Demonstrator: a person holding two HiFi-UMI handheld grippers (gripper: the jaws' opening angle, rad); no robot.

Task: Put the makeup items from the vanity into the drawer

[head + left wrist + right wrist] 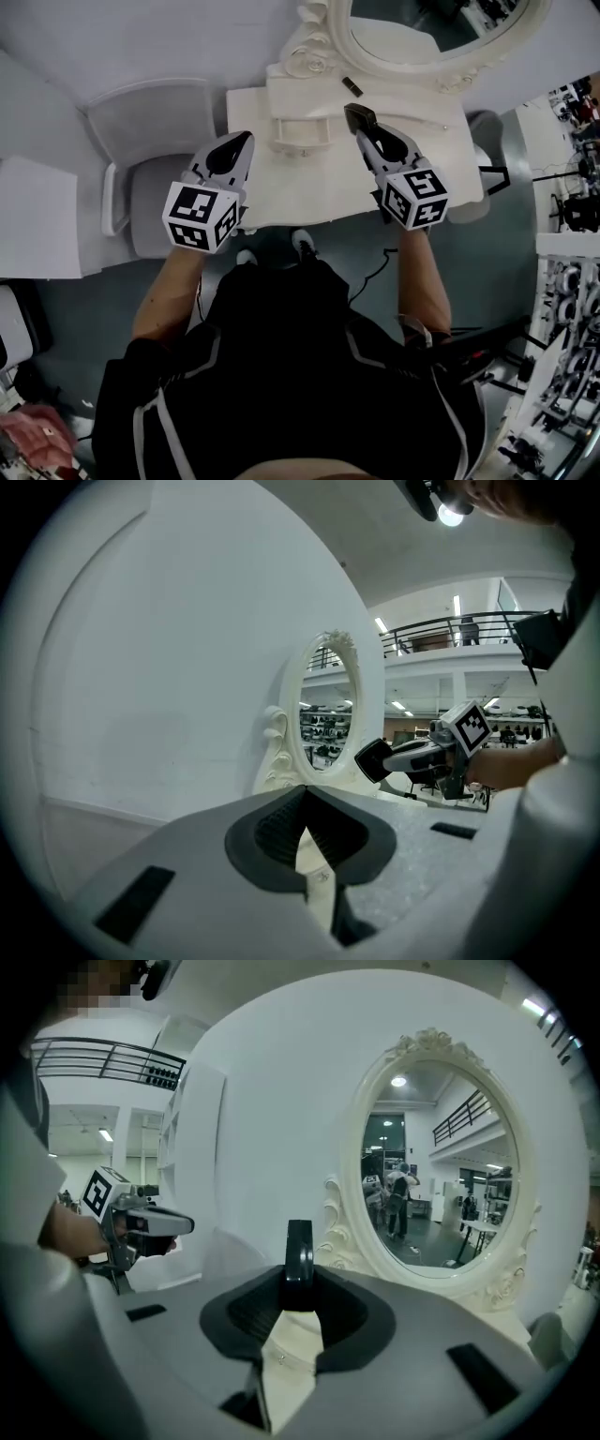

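Note:
A white vanity [253,202] with an oval mirror [422,33] stands in front of me. Its raised shelf has a small drawer [302,134] with a knob. My right gripper [360,118] hovers just right of that drawer, shut on a flat black makeup compact [299,1265] that stands edge-on between the jaws. A small dark makeup item [352,86] lies on the shelf top below the mirror. My left gripper [244,141] hangs over the vanity's left end, shut, with nothing in it. In the left gripper view my left gripper [305,794] has its tips together.
A grey chair [150,150] stands to the left of the vanity, and another seat [487,127] is at its right end. White shelving with goods [567,309] lines the right side. A cable runs across the floor [375,267] by my feet.

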